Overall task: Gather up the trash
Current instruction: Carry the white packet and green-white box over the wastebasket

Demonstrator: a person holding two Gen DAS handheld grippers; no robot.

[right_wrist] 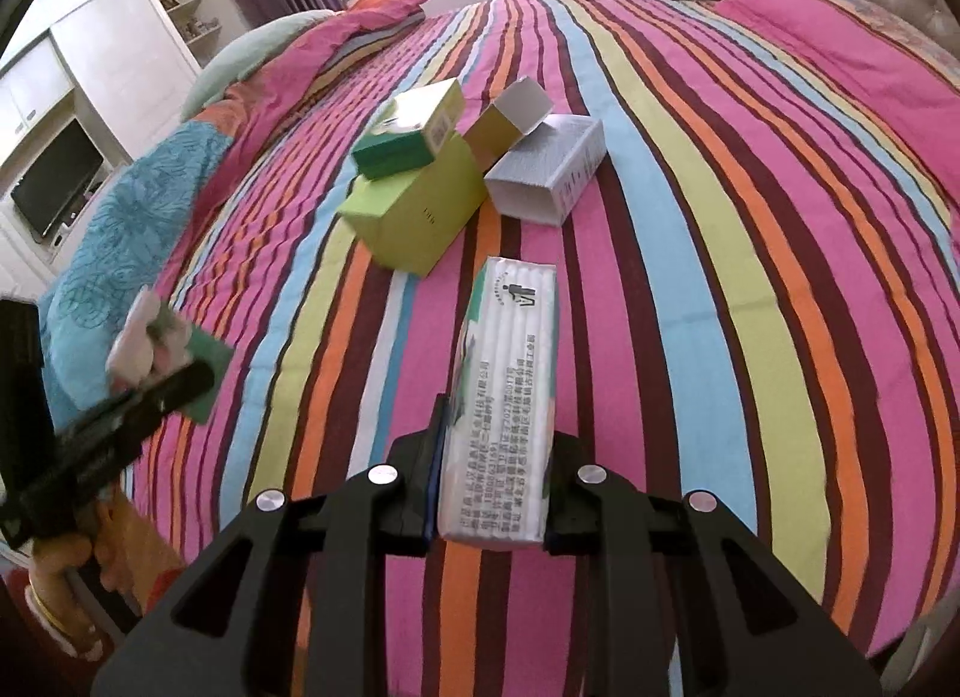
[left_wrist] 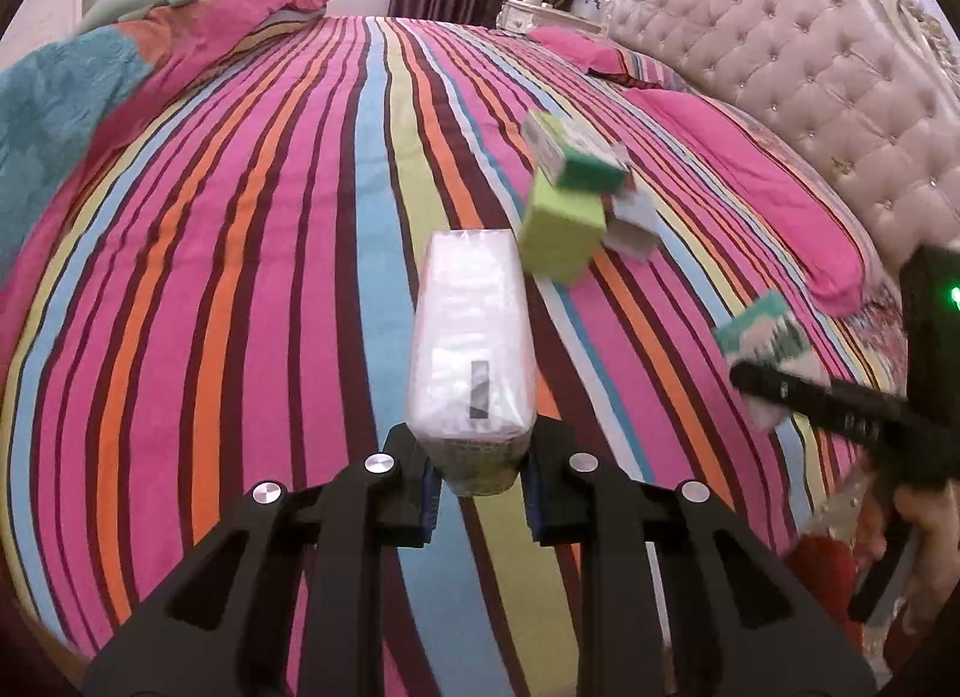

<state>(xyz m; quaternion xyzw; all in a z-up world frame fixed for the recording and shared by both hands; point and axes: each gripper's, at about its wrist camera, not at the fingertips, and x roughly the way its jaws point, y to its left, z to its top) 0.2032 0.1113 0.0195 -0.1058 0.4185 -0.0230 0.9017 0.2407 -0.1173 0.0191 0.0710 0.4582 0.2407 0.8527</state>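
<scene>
In the left wrist view, my left gripper [left_wrist: 477, 457] is shut on a white plastic-wrapped tissue pack [left_wrist: 471, 337], held above the striped bed. My right gripper [right_wrist: 495, 457] is shut on a second tissue pack [right_wrist: 510, 373] with printed text. Each gripper shows in the other's view: the right gripper [left_wrist: 756, 379] at the right edge, the left gripper [right_wrist: 180, 379] at the left, both blurred. On the bed beyond lie a lime green box [right_wrist: 414, 217], a green and white box [right_wrist: 408, 132] on top of it, a grey-white box [right_wrist: 546, 168] and a small open carton [right_wrist: 510, 117].
The striped bedsheet [left_wrist: 270, 277] fills both views. A tufted headboard [left_wrist: 780, 84] and pink pillows [left_wrist: 750, 187] are at the right. A folded quilt [left_wrist: 90, 84] lies at the far left. A cabinet with a TV [right_wrist: 57, 181] stands beyond the bed.
</scene>
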